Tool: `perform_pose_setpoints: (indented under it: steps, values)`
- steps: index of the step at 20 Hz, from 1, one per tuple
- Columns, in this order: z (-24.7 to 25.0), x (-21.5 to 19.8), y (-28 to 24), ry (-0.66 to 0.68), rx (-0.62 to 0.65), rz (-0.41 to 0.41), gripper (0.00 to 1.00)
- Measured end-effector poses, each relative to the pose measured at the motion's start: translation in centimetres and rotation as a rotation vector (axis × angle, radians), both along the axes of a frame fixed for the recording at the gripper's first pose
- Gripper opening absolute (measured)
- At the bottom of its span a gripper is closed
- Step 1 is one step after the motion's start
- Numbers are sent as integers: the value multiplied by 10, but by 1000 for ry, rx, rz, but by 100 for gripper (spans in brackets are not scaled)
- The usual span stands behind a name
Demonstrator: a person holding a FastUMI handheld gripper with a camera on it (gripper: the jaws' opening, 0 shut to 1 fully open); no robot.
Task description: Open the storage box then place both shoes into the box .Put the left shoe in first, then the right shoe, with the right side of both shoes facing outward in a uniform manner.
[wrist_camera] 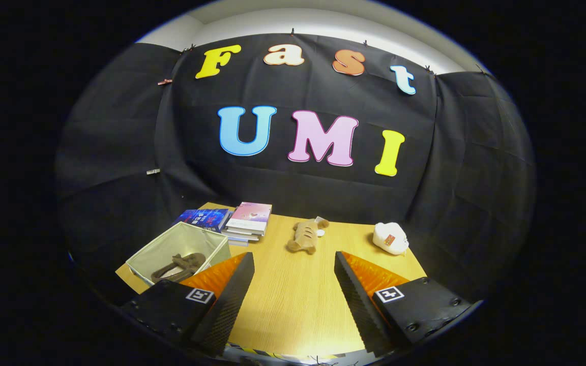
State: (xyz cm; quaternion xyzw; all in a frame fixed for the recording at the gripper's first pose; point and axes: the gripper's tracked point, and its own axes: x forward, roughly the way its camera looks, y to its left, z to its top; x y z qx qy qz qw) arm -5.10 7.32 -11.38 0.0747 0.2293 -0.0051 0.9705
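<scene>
The claw [293, 300] is hovering above the table [293, 295] with its two fingers spread wide and nothing between them but bare wood. The storage box [178, 251], a pale fabric bin, is sitting at about ten o'clock from the claw, just beyond the left finger, and its top is already open. Something dark and strappy, probably a shoe [178, 265], is lying inside it, though its side and facing are too small to tell. A stack of books [247, 221] is resting just behind the box at eleven o'clock. A tan plush toy [305, 236] is lying at twelve o'clock, and a white plush toy [390, 238] at one o'clock.

Judging from this, the second shoe is probably what is wanted next. The person would do well by keeping the fingers wide, turning the claw to find that shoe, and gripping it across the upper so its right side can be facing outward like its mate.
</scene>
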Motion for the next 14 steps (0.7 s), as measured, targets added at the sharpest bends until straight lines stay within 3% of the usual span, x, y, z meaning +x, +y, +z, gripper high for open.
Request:
perform_pose_setpoints:
  steps: [14]
  values:
    - [4,0,-11,-15,-43,5,99]
